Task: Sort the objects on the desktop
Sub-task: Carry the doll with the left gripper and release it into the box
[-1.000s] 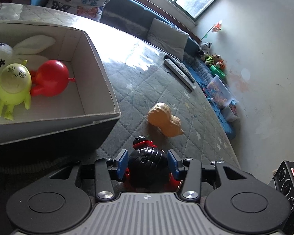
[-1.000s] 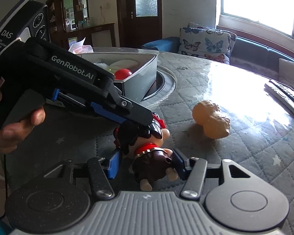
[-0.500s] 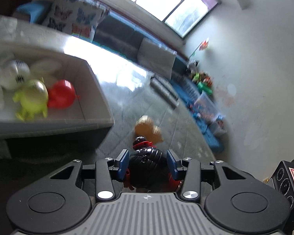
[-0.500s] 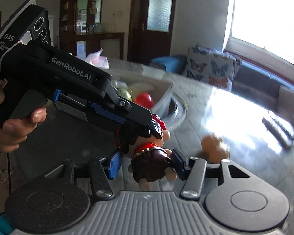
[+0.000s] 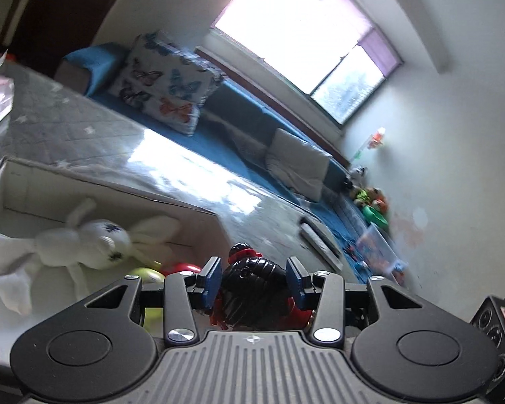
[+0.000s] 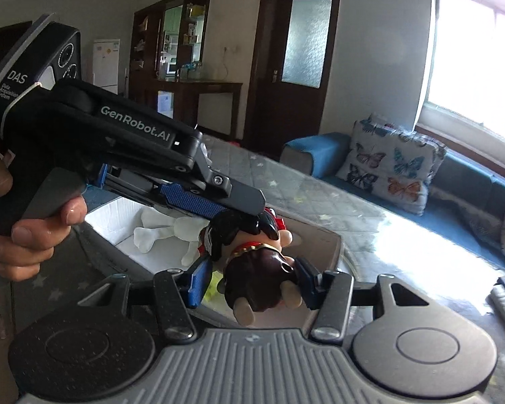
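Now both claws, left claw [image 5: 252, 277] and right claw [image 6: 250, 281], pinch one doll [image 6: 259, 279] above one box [image 5: 13, 181].

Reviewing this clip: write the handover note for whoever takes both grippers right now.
Left gripper: shut on the head of the doll.
Right gripper: shut on the doll's body. Both hold it in the air over the near edge of the box.
In the box: white rabbit, a yellow-green toy and a red toy, both mostly hidden behind the gripper.
Done: those three are boxed.
Left: lower the doll into the box and let go. Two remotes lie on the table; check for other loose toys out of view.
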Available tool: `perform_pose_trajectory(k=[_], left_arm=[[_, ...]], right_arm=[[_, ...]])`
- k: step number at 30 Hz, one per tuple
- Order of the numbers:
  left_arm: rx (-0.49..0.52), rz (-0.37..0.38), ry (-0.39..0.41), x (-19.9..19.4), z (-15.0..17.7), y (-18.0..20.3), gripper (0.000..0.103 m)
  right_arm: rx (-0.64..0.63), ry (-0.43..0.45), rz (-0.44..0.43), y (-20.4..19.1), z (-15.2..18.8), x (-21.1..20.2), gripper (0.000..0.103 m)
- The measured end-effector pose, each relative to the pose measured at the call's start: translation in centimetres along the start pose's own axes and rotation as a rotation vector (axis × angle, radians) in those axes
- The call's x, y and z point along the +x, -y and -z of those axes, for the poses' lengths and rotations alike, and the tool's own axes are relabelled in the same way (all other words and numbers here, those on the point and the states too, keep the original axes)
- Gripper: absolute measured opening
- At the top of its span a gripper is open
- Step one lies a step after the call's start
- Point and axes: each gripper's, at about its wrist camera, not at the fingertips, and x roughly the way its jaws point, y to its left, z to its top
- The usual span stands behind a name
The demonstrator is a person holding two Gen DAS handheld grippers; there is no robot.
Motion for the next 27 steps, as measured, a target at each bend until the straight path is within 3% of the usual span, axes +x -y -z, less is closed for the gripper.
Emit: perform_pose_trajectory(k=[11, 14, 27], left_arm=[[-0.023, -0.030, -0.044, 3.8, -0.7, -3.7, 0.043], [-0.024, -0.014, -0.064, 4.0, -0.5, -3.7, 0.040], [0.008, -0.070, -0.117, 5.0, 1.2, -3.3, 0.040]], right_arm=[[0.069, -0.106, -0.041, 1.5, 1.3, 5.7, 0.053], [0.071, -0.130, -0.066, 1.5, 1.6, 6.1, 0.051], [0.055, -0.140, -0.075, 0.2, 1.8, 5.8, 0.049]])
